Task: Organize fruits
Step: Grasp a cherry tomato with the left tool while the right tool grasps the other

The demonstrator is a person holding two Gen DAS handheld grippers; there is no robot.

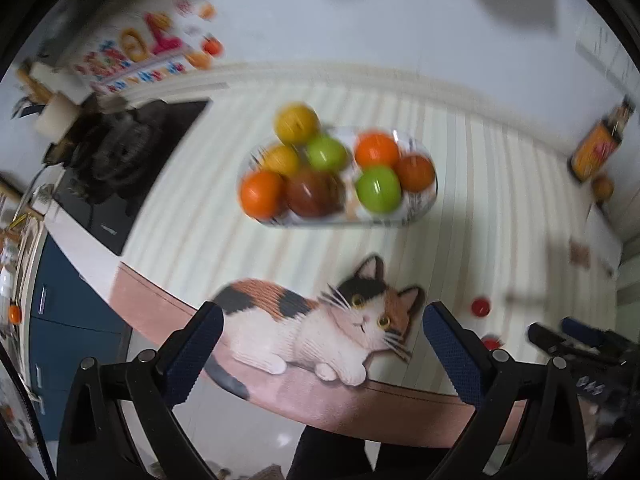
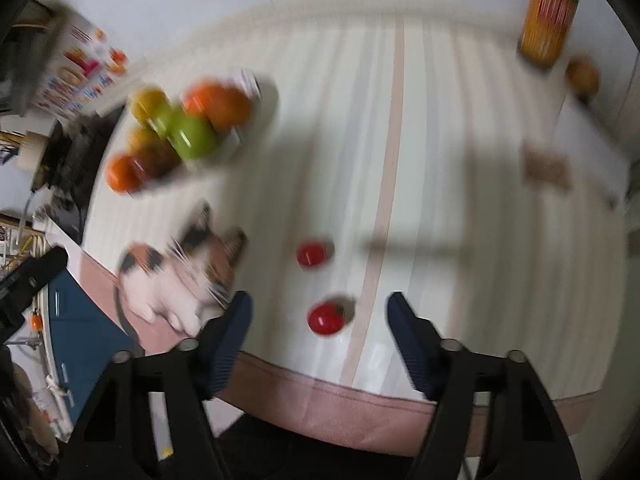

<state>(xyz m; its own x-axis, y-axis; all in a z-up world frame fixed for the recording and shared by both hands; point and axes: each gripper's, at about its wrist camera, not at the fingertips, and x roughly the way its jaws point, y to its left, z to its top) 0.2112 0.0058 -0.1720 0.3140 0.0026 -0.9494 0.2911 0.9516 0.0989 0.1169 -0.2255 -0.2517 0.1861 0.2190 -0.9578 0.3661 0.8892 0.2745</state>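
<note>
Both hand-held grippers hover spread and empty above the striped surface, fruit ahead of them.

The left hand-held gripper (image 1: 322, 332) has its blue-padded fingers wide apart over a printed calico cat picture (image 1: 320, 328) at the near edge of the pale striped tablecloth-covered surface (image 1: 480, 184). Straight ahead, well apart from it, sits a clear oval plastic tray (image 1: 420, 212) of round orange, green, yellow and brown fruits (image 1: 332, 168). The right hand-held gripper (image 2: 320, 314) is also spread, holding nothing. A small red tomato-like fruit (image 2: 326, 319) lies between and just ahead of its fingertips; a second small red fruit (image 2: 311, 254) lies farther ahead. The tray is ahead to its left.
</note>
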